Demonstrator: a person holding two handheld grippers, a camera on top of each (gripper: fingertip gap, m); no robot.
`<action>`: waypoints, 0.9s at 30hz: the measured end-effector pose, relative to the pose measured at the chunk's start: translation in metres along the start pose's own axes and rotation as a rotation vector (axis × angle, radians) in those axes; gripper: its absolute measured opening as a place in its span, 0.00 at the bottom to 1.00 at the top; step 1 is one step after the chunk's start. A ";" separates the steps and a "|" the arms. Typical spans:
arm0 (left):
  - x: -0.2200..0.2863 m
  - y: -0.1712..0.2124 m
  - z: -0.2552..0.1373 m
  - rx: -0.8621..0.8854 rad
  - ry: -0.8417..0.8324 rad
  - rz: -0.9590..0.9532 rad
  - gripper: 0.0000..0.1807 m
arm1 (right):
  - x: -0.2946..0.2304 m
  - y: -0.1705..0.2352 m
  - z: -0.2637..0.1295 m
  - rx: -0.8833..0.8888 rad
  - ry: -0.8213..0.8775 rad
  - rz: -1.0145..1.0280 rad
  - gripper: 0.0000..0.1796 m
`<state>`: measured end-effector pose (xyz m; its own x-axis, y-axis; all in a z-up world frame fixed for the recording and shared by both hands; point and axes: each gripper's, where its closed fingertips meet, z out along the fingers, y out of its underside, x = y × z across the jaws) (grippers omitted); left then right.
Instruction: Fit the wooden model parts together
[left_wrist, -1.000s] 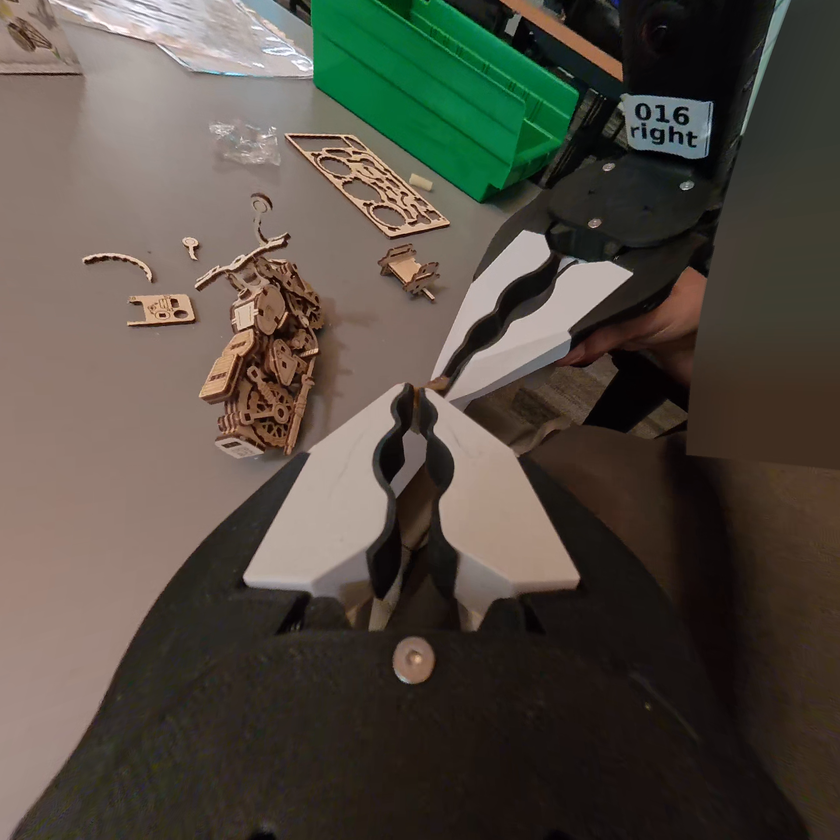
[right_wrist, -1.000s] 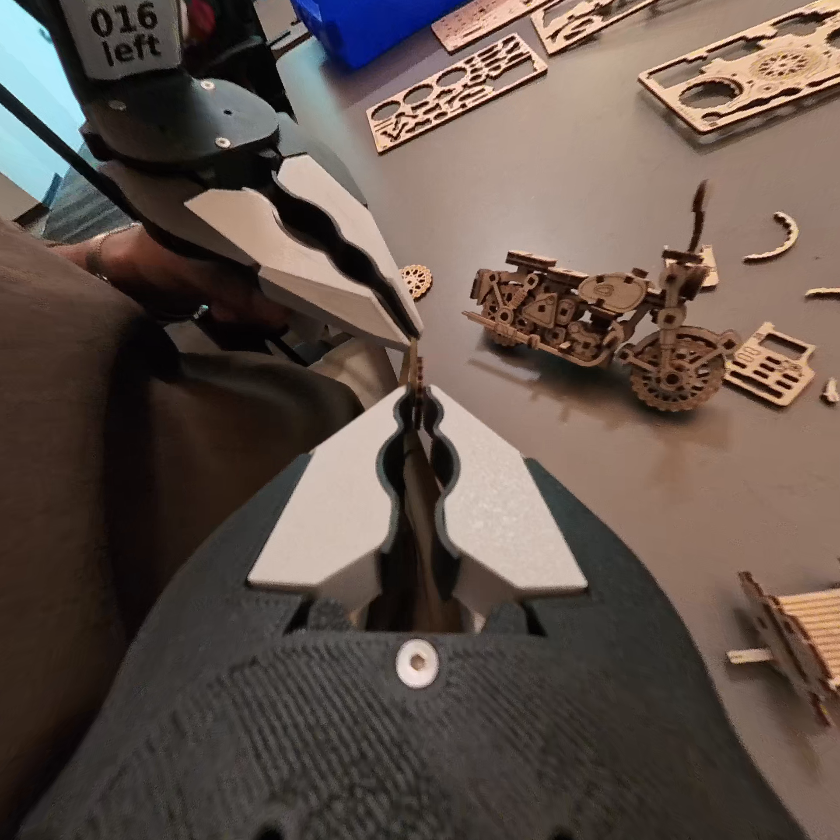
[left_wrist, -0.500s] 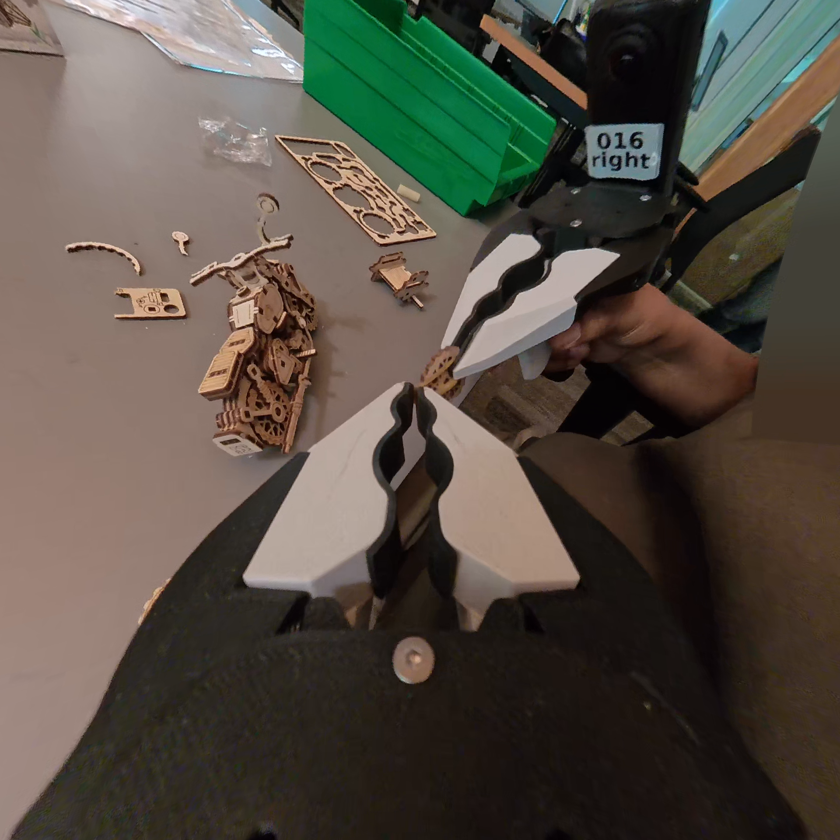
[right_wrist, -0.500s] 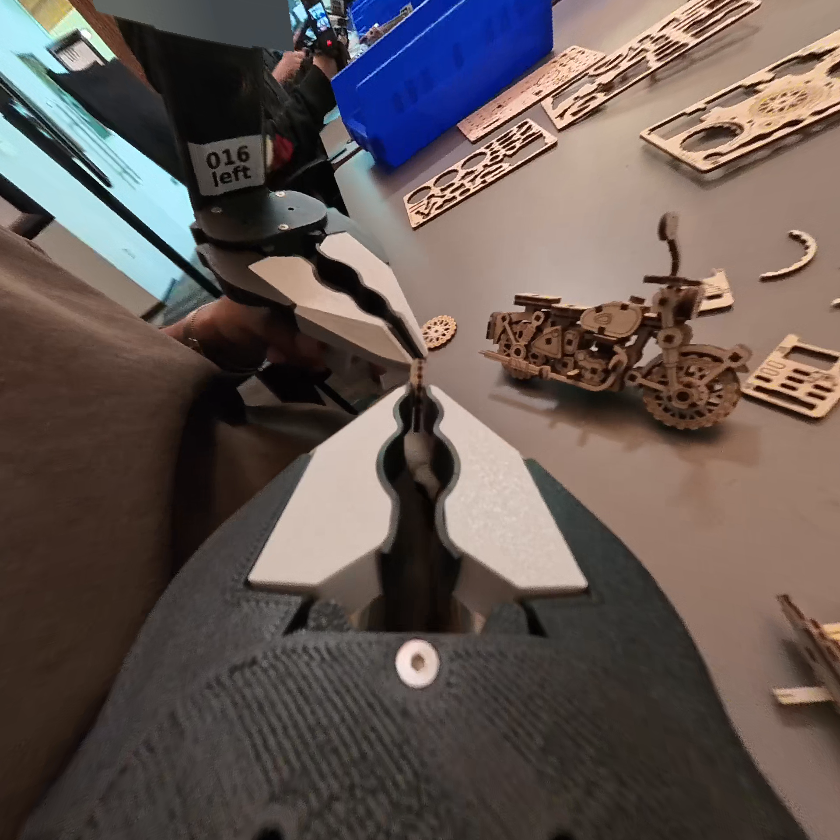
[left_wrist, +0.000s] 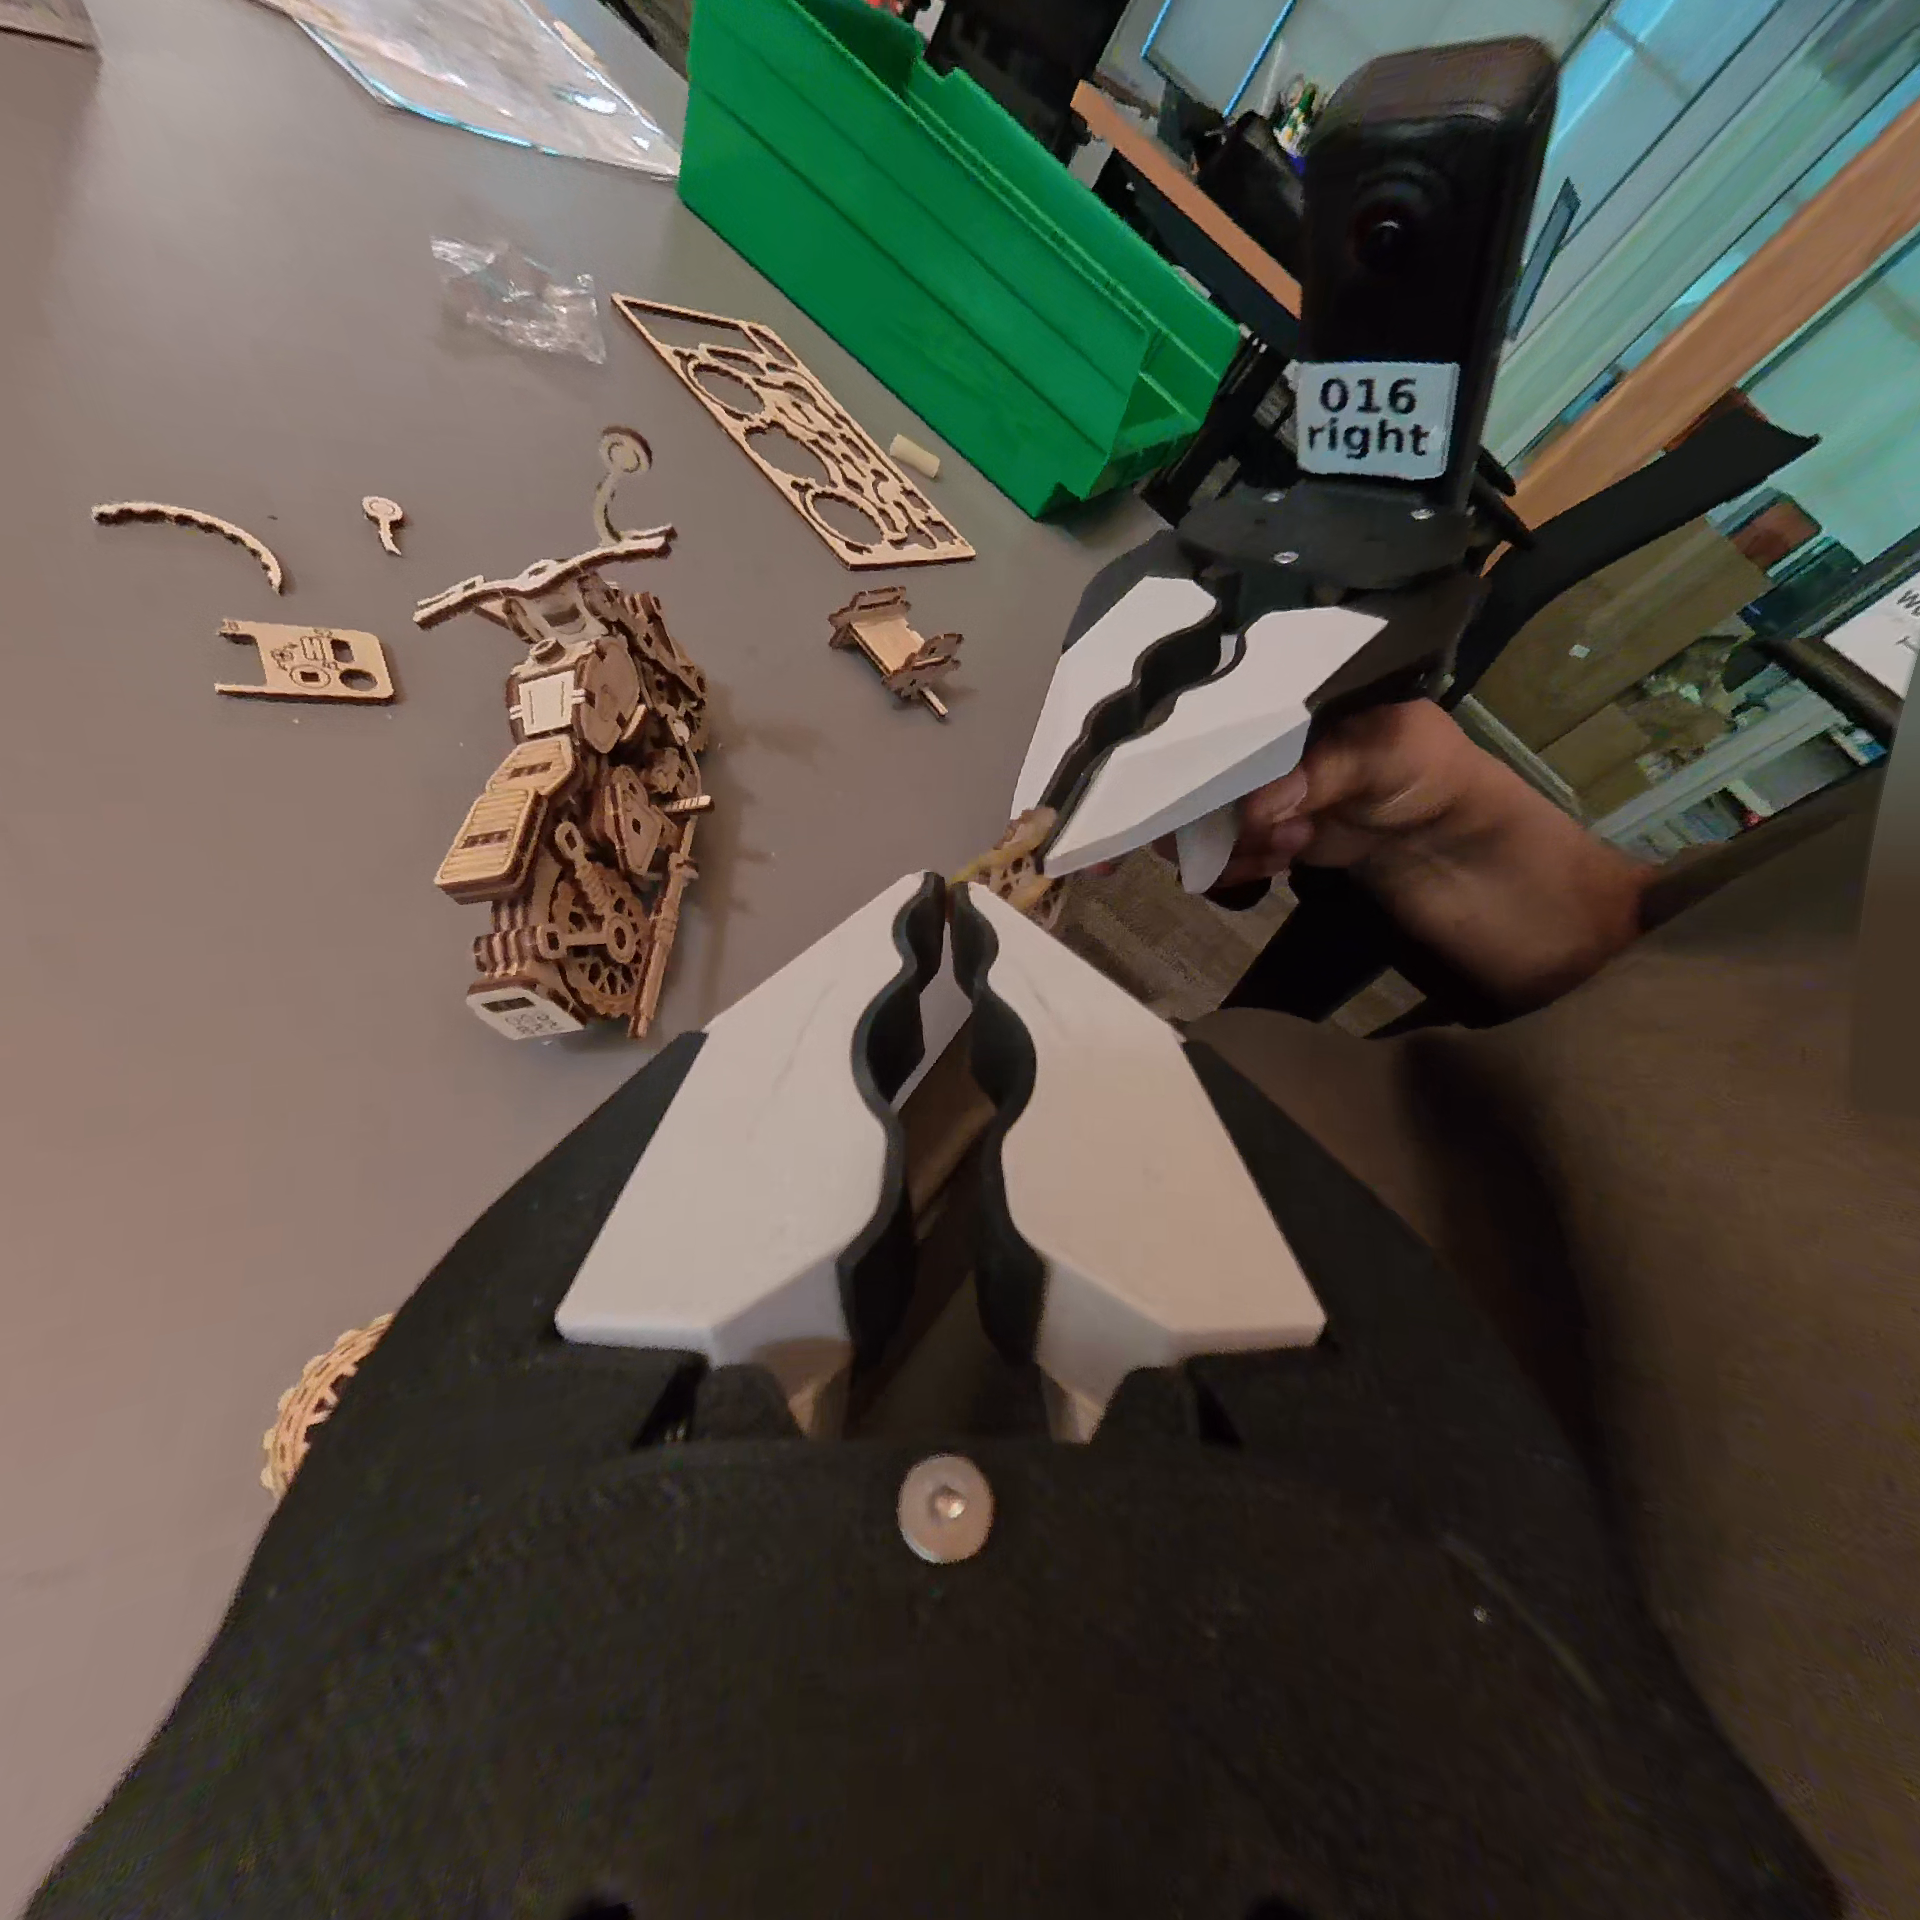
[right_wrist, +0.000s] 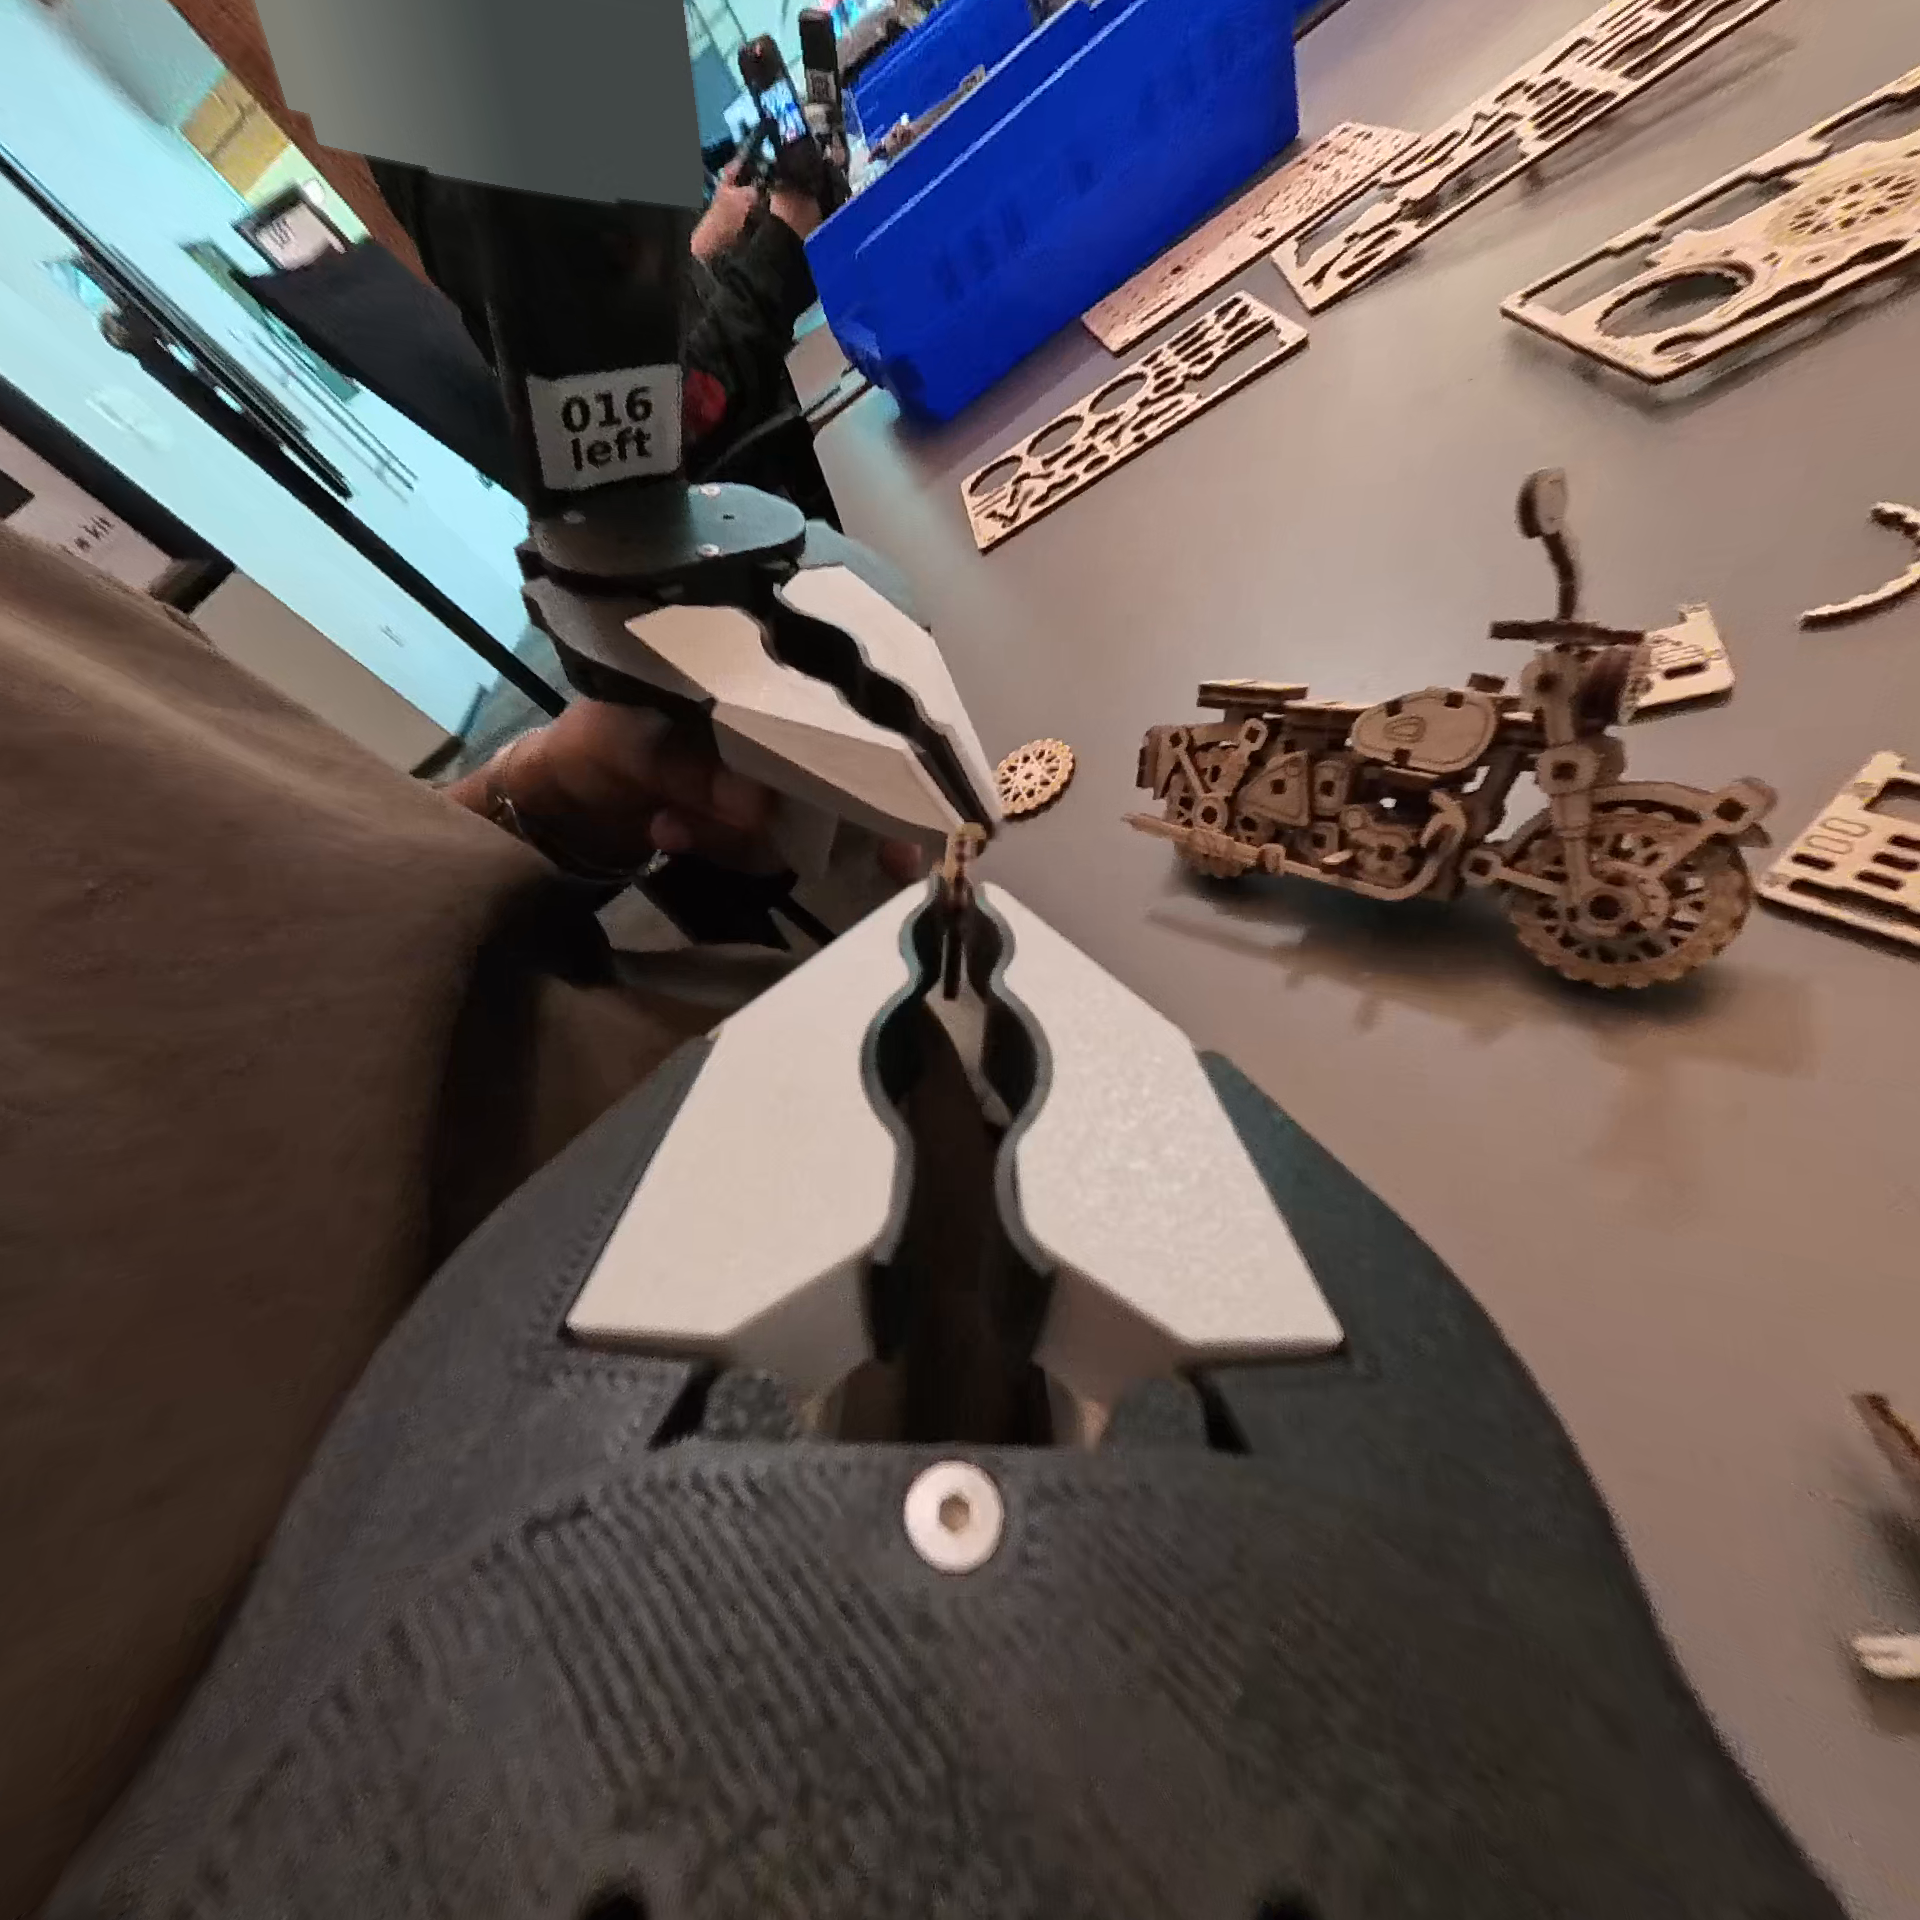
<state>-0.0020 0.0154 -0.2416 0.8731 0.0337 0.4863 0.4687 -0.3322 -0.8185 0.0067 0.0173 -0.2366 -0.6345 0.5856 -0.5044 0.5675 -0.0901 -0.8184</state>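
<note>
Two grippers meeting tip to tip over the table's near edge.

The right gripper (right_wrist: 951, 896), clamped on a small toothed wooden gear wheel (left_wrist: 1023, 868), has swung it face-on; the left gripper (left_wrist: 948, 896) pinches a thin pale wooden pin (left_wrist: 964, 875) at it, ready to mate; the wooden motorcycle model (right_wrist: 1455, 790) waits beyond.

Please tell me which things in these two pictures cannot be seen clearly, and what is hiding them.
- Small wooden piece between the two gripper tips: too small and edge-on in the right wrist view; blurred in the left wrist view.
- Toothed wheel: mostly hidden behind the left gripper's body.
- Wooden assembly: cut off by the right edge, blurred.
- Whether the left gripper actually pinches the piece: unclear.
</note>
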 end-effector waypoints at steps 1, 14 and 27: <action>0.000 0.000 -0.001 0.002 0.007 -0.008 0.00 | 0.000 -0.002 0.000 0.016 -0.012 0.019 0.02; 0.005 0.001 -0.003 -0.003 0.071 -0.041 0.00 | 0.002 -0.013 -0.001 0.164 -0.129 0.253 0.01; 0.015 -0.009 -0.009 0.077 0.350 -0.391 0.00 | -0.005 -0.018 -0.005 0.219 -0.256 0.383 0.01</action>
<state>0.0059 0.0101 -0.2239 0.5405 -0.1795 0.8220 0.7704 -0.2870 -0.5693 0.0021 0.0197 -0.2178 -0.5260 0.2643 -0.8084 0.6788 -0.4422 -0.5862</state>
